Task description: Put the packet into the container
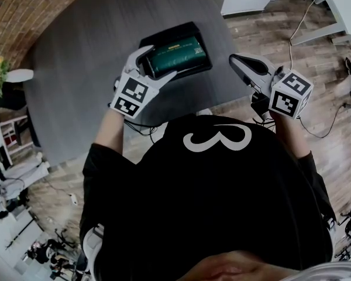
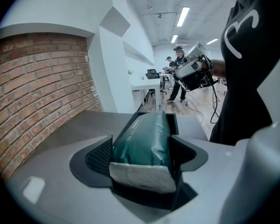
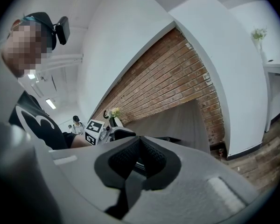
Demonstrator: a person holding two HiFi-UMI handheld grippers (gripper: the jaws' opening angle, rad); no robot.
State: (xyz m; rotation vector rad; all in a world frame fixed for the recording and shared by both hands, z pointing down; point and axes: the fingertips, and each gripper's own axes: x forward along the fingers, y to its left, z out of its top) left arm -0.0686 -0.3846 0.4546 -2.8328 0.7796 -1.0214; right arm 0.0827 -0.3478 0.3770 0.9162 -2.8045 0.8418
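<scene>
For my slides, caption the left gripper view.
Left tongs gripping a green packet by its white end, over a black container on a grey table.

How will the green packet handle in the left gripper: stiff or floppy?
Probably soft, not stiff: the green packet bulges between the left gripper's jaws. Its glossy film may be slippery. It spans most of the black container, so it should lie flat.

Packet (image 2: 144, 139): glossy green film with a matt white end. Container (image 1: 164, 35): smooth black plastic. Table (image 1: 76, 86): matt grey; wall (image 2: 32, 92): rough brick.
</scene>
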